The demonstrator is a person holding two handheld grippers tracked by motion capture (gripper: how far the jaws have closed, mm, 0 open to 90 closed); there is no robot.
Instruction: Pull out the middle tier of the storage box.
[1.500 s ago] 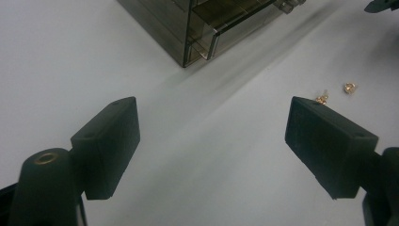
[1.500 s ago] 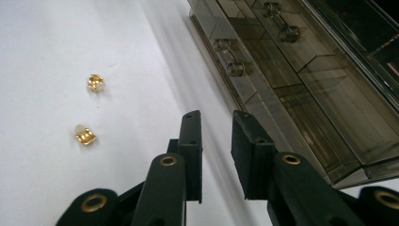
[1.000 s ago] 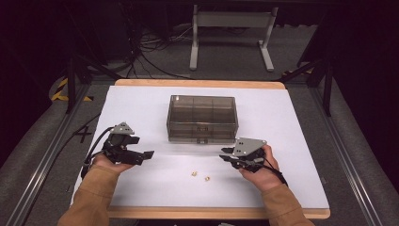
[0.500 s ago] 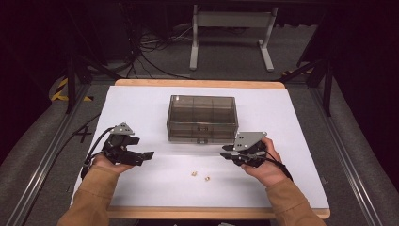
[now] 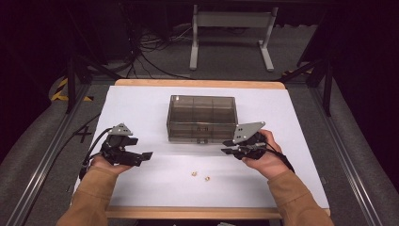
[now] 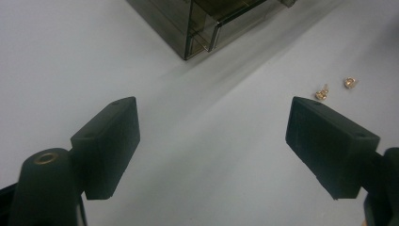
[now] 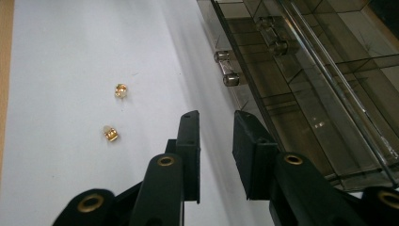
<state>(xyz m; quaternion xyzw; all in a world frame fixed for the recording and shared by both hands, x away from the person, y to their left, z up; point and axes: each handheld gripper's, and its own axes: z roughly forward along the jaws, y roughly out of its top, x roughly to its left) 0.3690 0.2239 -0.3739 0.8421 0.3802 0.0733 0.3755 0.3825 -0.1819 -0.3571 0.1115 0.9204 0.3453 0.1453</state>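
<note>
Shift of the right hand-held gripper [image 5: 227, 146] since a sec ago: it has lifted a bit and moved closer to the front right corner of the smoked plastic compartment box [image 5: 201, 117]. In the right gripper view its jaws stand only narrowly apart w/ nothing between them, and the box's front wall is just beside the tips. My read: I'm lining up on the box front, prob. the small clear latch [image 7: 226, 70], to open it before anything goes in.

Left hand-held gripper [image 5: 145, 156] hasn't moved; it sits left of the box, jaws wide apart in its own view, holding nothing.

Box sits mid-bench [image 5: 141, 103], lid down as far as I can tell. Two small gold pieces [image 5: 194, 173] [image 5: 206, 178], maybe earring studs, lie close together on the white surface nearer to me, between the two hands and well apart from the box.

Nothing lies between the right tips and the box front. The studs are tiny, so easy to nudge w/ a sleeve.
</note>
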